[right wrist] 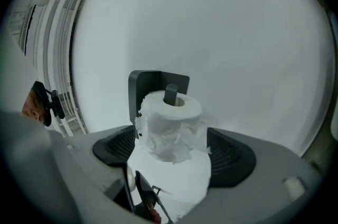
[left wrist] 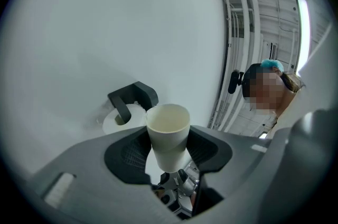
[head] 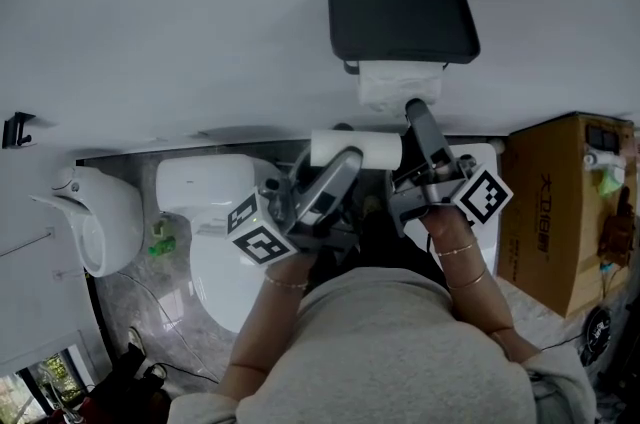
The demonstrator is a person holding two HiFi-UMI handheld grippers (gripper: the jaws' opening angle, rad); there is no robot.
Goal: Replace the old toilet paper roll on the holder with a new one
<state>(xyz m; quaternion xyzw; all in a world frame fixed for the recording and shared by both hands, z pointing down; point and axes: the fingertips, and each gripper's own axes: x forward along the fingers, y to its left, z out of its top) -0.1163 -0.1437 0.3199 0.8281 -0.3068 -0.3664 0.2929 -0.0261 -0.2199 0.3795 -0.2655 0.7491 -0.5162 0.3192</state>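
The toilet paper roll [right wrist: 171,112] on the holder [right wrist: 148,85], judged soft and crushable, is pinched across its outer wrap by the right gripper [right wrist: 171,150].

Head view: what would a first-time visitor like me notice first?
The black holder high on the wall stands out, with a ragged toilet paper roll on it, held by the right gripper. Just below, the left gripper clamps a bare cardboard tube.

Head view looks steeply down; 2 gripper views closely face the holder [head: 403,24].
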